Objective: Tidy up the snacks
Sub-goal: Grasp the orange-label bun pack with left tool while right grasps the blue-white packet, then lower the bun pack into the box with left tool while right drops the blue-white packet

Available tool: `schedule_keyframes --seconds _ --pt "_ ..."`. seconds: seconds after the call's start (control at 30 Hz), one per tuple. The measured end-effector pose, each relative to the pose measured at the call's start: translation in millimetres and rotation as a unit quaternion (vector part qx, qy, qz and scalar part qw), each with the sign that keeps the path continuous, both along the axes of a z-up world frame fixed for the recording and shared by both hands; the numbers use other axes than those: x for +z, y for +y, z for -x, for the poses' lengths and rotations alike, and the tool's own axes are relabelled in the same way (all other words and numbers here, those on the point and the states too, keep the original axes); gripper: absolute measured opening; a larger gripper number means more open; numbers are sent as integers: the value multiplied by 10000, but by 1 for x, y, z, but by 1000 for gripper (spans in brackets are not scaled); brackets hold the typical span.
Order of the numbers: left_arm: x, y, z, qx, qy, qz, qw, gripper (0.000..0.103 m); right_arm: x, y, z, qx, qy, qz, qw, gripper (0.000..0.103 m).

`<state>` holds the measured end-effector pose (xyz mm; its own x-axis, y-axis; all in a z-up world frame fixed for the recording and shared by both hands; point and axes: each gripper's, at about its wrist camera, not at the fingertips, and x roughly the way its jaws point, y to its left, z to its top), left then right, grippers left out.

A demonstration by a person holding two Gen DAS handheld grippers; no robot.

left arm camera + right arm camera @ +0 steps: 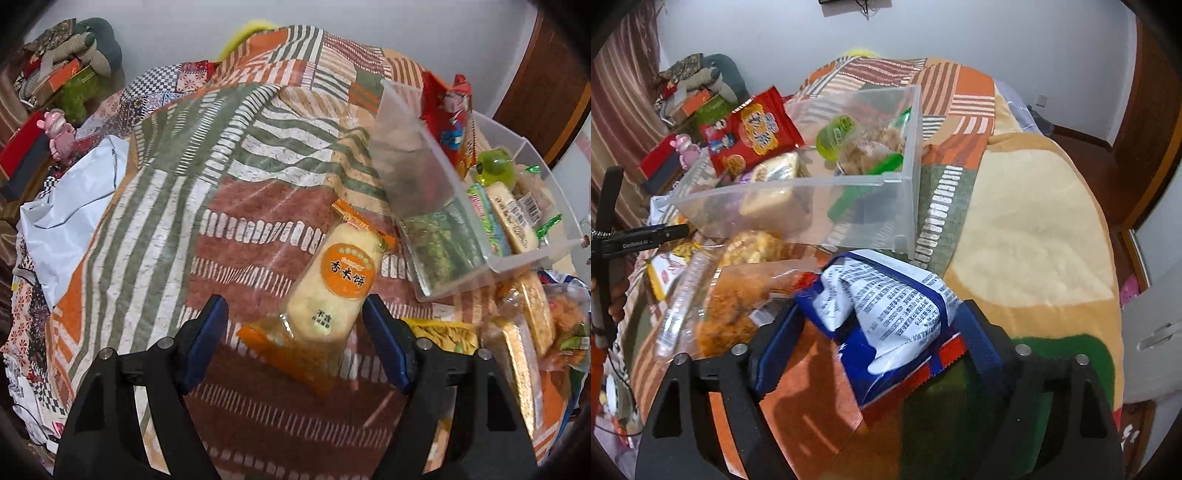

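Left wrist: left gripper [295, 332] gapes around a rice cracker [332, 284]; right gripper [882, 343] seemingly pinches a blue packet [886, 314].

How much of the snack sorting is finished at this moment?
Partly done. The clear bin already holds several snacks, including a red packet. In hand: the right gripper brackets a blue-white packet; the open left gripper is around a rice cracker pack. Left: loose crispy snack bags beside the bin.

1. A home bedroom: a bed [229, 192] under a patchwork quilt [960, 110] fills both views.
2. Soft toys [74, 48] are heaped by the white wall [960, 33].
3. A wooden door [1152, 122] stands right.
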<state>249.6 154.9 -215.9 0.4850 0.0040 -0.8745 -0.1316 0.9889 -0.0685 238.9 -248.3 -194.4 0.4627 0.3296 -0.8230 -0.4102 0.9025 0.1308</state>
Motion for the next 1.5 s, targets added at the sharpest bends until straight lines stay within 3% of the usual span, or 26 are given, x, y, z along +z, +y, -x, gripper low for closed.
schedule_keyframes --seconds 0.2,0.27,0.4,0.5,0.73,1.03,1.5 --pt "-6 -8 -9 -36 -127 -216 9997 75 -7 -5 -4 -161 86 -67 9998 86" --pt "-6 -10 -8 -54 -240 -286 9993 68 -7 -6 -3 -175 63 -101 9998 84" --pt "-2 -13 -3 -27 -391 -497 9980 42 -3 -5 3 -109 -80 -54 9999 75" --pt "2 -10 3 33 -438 -457 9980 35 0 -5 6 -83 -150 -57 9998 69" --pt "23 -5 23 132 -656 -448 9968 34 8 -9 16 -79 -214 -190 9996 60" --pt "70 -19 49 29 -1161 -471 9921 34 30 -17 23 -194 -438 -313 9984 59" --pt "124 -73 42 -483 -1733 -93 9836 34 82 -11 17 -115 -1113 -809 9904 59"
